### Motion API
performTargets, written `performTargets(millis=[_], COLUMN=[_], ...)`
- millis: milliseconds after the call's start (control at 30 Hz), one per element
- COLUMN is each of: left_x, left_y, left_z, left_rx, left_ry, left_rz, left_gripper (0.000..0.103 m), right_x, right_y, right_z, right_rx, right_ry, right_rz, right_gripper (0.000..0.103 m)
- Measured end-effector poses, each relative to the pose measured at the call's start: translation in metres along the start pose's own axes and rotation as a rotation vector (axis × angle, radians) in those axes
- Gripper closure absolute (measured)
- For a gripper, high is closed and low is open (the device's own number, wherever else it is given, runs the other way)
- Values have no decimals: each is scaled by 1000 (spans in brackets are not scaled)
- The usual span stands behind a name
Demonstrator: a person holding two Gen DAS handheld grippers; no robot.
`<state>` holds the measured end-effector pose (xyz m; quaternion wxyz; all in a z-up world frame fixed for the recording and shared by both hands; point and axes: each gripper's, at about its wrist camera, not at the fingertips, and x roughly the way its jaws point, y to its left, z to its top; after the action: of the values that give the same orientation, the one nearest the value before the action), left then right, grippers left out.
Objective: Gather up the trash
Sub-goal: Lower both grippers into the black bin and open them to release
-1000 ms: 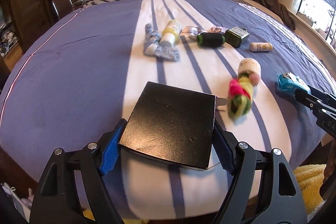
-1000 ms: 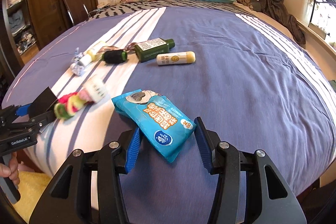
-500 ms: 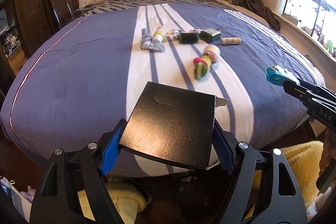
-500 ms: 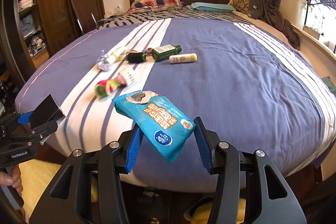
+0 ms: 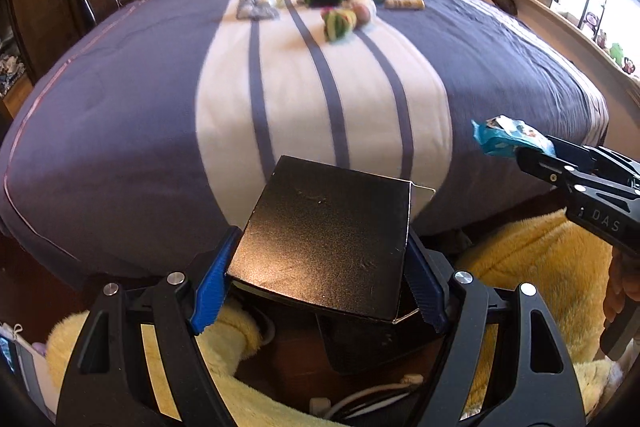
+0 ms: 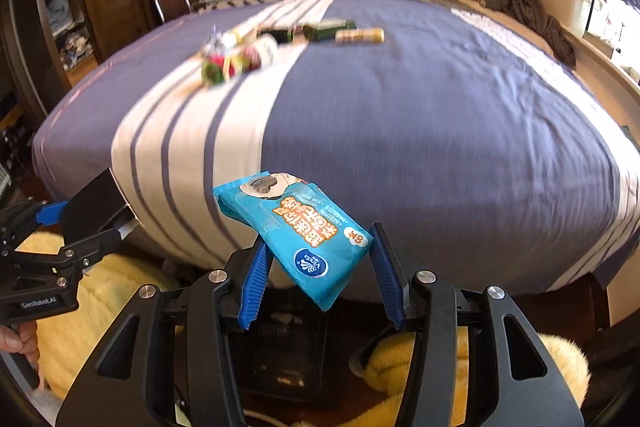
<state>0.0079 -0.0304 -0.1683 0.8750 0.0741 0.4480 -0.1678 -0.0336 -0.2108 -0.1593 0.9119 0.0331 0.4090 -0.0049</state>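
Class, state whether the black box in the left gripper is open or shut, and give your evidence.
Open at one end, apparently: the black box shows a pale flap sticking out at its far right corner; its contents are hidden.

Black box [image 5: 326, 239] tilted, clamped; blue wipes pack [image 6: 298, 231] tilted, clamped, off bed.
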Motion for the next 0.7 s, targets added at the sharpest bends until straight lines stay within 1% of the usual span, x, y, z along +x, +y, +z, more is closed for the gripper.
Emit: performTargets(millis=[200,400,600,700], left_x=[34,68,103,116], left_y=[-7,-6,-6,-7], left_z=[-27,-47,-66,-71], left_rx=[2,-8,-26,-28], left_ry=[107,205,324,367], left_rz=[-23,-33,-86,-106], left_gripper=[29,29,29,29], right_x=[34,67,93,104], right_y=[6,10,12,12], right_z=[-23,-43,-61,-66], right_rx=[5,11,27,39], right_ry=[112,216,316,351], right_rz=[17,36,69,78], right_gripper=[54,54,54,54])
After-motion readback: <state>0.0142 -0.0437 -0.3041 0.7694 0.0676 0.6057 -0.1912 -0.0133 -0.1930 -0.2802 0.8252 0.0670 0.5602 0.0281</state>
